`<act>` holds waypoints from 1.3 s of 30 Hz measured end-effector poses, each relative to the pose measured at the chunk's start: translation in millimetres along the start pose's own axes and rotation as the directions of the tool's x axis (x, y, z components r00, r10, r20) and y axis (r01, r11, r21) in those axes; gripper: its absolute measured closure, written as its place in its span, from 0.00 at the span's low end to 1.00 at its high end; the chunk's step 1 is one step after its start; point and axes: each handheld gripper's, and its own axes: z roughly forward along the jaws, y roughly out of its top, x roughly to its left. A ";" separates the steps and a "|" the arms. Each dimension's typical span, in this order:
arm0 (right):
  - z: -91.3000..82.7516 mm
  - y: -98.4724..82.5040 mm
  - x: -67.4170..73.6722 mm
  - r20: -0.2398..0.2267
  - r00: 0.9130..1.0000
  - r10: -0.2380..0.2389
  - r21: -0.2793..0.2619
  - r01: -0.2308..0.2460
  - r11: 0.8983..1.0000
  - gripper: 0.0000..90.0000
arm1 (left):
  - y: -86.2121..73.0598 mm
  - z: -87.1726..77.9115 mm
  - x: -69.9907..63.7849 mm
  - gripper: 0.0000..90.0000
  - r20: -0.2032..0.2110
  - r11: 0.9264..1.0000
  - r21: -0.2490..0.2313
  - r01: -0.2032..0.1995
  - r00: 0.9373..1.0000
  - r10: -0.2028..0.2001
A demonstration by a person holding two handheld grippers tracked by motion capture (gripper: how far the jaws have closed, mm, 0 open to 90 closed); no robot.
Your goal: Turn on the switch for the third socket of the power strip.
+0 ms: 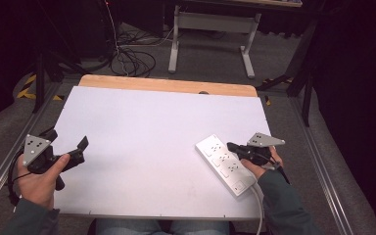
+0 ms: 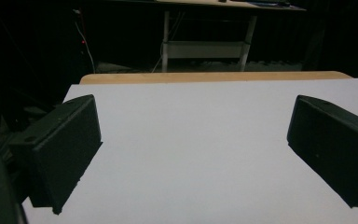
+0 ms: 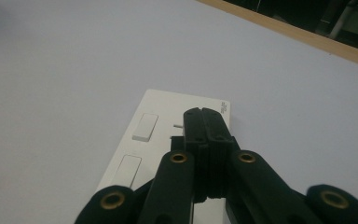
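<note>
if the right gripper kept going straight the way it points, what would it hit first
Probably the power strip: the shut right gripper sits just over its top face, angled slightly down. How far above it the tips are is unclear.

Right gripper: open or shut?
Shut. The right gripper's jaws meet, nothing between them, over the power strip.

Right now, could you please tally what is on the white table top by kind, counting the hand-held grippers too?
Power strips: 1, the white power strip.
Grippers: 2, the left gripper with jaws apart and the right gripper with jaws together above the strip.
Total: 3.
</note>
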 end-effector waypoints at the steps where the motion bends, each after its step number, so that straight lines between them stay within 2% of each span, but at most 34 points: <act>1: 0.4 0.3 0.4 0.000 1.000 -0.002 0.004 0.002 1.000 1.00 | 0.0 -0.2 0.1 0.04 -0.001 1.000 0.000 -0.001 1.000 0.001; 14: 9.1 2.3 3.6 -0.026 0.999 -0.027 0.024 0.028 0.999 1.00 | -0.5 -0.6 0.3 0.04 0.000 1.000 0.004 -0.001 1.000 0.001; 20: 10.2 2.8 4.5 -0.035 0.999 -0.026 0.025 0.027 0.999 1.00 | -1.2 -0.8 1.4 0.04 -0.007 1.000 0.005 0.009 1.000 -0.009; 39: 15.4 4.0 7.4 -0.063 0.997 -0.038 0.036 0.040 0.999 1.00 | -1.0 -1.7 1.9 0.04 -0.006 1.000 0.004 0.004 1.000 -0.004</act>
